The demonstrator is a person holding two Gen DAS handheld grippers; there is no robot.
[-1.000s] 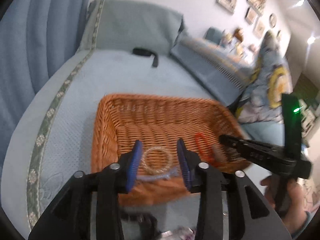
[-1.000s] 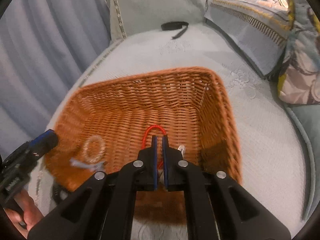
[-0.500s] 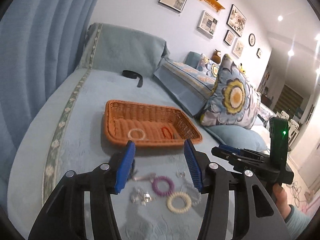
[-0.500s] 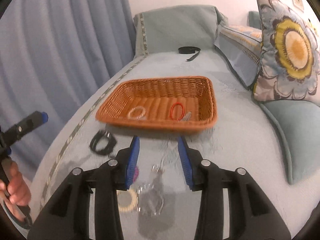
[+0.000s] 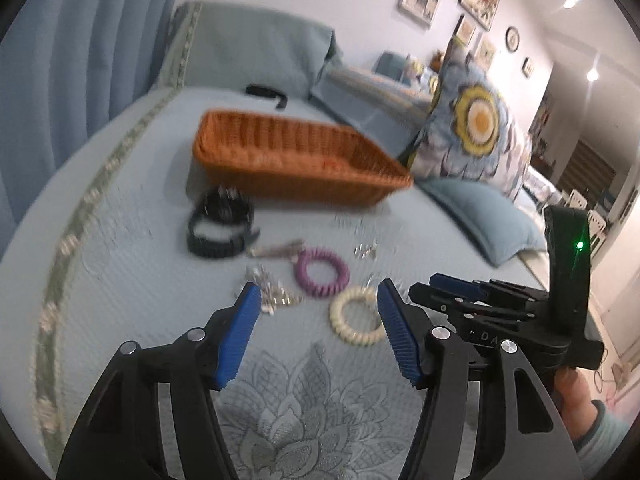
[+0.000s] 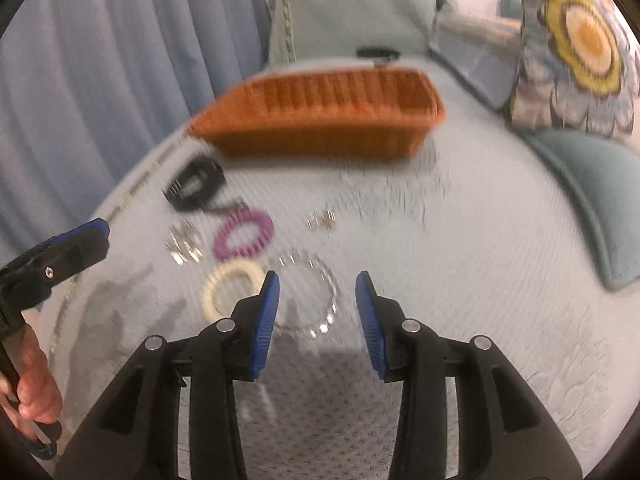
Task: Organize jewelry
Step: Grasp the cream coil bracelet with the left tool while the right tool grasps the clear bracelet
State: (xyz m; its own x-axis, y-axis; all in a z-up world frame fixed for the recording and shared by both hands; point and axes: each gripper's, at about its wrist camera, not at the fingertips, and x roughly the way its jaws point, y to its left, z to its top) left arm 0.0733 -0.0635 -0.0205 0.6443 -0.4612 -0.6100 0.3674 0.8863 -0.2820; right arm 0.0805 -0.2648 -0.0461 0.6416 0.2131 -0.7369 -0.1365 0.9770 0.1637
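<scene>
An orange wicker basket [image 5: 288, 160] [image 6: 320, 120] stands on the light blue sofa seat. In front of it lie a black band [image 5: 220, 224] [image 6: 196, 190], a purple coil ring [image 5: 320, 272] [image 6: 244, 234], a cream coil ring [image 5: 354, 316] [image 6: 230, 286], a clear bead bracelet [image 6: 316, 296], silver clips [image 5: 272, 294] [image 6: 186, 244] and small silver studs [image 5: 366, 250] [image 6: 320, 220]. My left gripper [image 5: 318, 304] is open, low over the cream ring and the silver clips. My right gripper [image 6: 316, 288] is open, low over the clear bracelet, and shows in the left wrist view [image 5: 456, 292].
A flowered cushion [image 5: 472, 128] [image 6: 580, 48] and a plain blue cushion [image 5: 480, 216] [image 6: 592, 184] lie to the right. A black strap [image 5: 268, 94] lies behind the basket. Blue curtains [image 6: 120, 60] hang on the left.
Both grippers have pulled back out of the basket and dropped low toward the loose jewelry in front of it. The right gripper let go of the red ring in the basket and is open.
</scene>
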